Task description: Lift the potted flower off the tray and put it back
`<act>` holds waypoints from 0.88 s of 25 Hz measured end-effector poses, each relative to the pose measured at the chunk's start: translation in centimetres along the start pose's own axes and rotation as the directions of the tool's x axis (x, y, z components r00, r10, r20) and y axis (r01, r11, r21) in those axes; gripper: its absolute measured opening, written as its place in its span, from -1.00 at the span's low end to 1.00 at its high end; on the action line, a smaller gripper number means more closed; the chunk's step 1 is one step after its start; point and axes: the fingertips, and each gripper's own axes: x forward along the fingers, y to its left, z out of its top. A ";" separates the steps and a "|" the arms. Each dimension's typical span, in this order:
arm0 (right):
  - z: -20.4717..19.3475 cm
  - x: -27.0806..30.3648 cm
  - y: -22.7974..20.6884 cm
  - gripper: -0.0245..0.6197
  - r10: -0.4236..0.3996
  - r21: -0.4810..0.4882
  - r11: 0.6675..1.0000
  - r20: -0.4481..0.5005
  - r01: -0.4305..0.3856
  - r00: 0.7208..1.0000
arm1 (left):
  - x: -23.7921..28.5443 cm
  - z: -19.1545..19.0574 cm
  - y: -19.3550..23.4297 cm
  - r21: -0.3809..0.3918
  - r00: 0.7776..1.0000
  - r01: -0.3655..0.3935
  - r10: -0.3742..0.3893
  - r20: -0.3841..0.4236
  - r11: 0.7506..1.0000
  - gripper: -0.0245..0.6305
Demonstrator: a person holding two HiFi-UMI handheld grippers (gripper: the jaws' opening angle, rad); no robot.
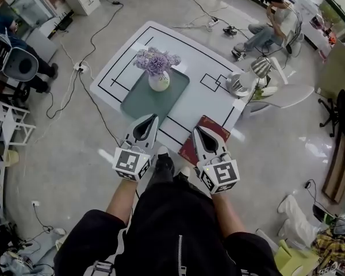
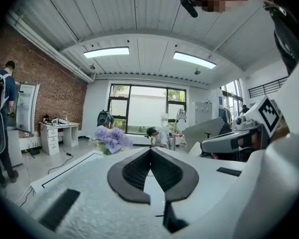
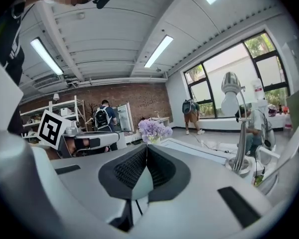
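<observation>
The potted flower (image 1: 157, 68), purple blooms in a small white pot, stands upright on the grey-green tray (image 1: 161, 102) on the white table (image 1: 207, 105). Both grippers hover at the table's near edge, short of the tray and apart from the pot. My left gripper (image 1: 154, 118) is shut with nothing in it; its jaws meet in the left gripper view (image 2: 150, 151), with the flower (image 2: 109, 139) far ahead to the left. My right gripper (image 1: 196, 130) is shut and empty too, its jaws (image 3: 145, 148) closed, and the flower (image 3: 154, 130) stands beyond them.
A dark red book (image 1: 214, 124) lies at the table's near right corner, under the right gripper. A metal lamp (image 1: 244, 80) stands at the table's right end. Cables trail over the floor. A person (image 1: 270, 25) sits beyond the table, another stands at the far left.
</observation>
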 end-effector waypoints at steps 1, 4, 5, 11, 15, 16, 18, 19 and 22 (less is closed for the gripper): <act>0.8 -0.7 0.2 -0.90 0.001 -0.014 1.000 0.020 -0.001 1.000 | -0.4 0.9 -0.9 0.005 1.000 0.003 -0.003 0.011 1.000 -0.91; 2.6 -2.7 0.8 -0.90 0.016 -0.060 0.998 0.069 -0.012 0.998 | -1.5 2.8 -3.7 0.031 0.999 0.007 -0.008 0.035 0.999 -0.91; 2.9 -3.2 1.1 -0.90 0.025 -0.083 0.996 0.079 -0.019 0.997 | -1.9 3.2 -4.5 0.039 0.999 0.007 -0.009 0.041 0.999 -0.91; 2.2 -4.9 2.4 -0.90 0.049 -0.108 0.993 0.072 -0.041 0.996 | -3.7 3.9 -8.5 0.078 0.998 0.046 -0.050 0.046 0.996 -0.91; 1.9 -5.6 3.2 -0.90 0.055 -0.138 0.989 0.059 -0.046 0.997 | -4.4 3.6 -9.7 0.082 0.997 0.065 -0.068 0.036 0.994 -0.91; 1.9 -5.8 3.2 -0.90 0.054 -0.138 0.989 0.062 -0.045 0.997 | -4.5 3.5 -9.8 0.085 0.997 0.068 -0.071 0.036 0.994 -0.91; 1.9 -6.2 3.1 -0.90 0.047 -0.134 0.990 0.069 -0.038 0.997 | -4.6 3.3 -9.8 0.085 0.997 0.069 -0.072 0.035 0.994 -0.91; 1.8 -6.3 3.1 -0.90 0.044 -0.134 0.990 0.070 -0.035 0.997 | -4.6 3.3 -9.7 0.082 0.997 0.068 -0.071 0.034 0.994 -0.91; 1.6 -6.8 2.9 -0.90 0.038 -0.138 0.990 0.066 -0.029 0.997 | -4.3 3.2 -9.7 0.080 0.997 0.073 -0.076 0.031 0.994 -0.91</act>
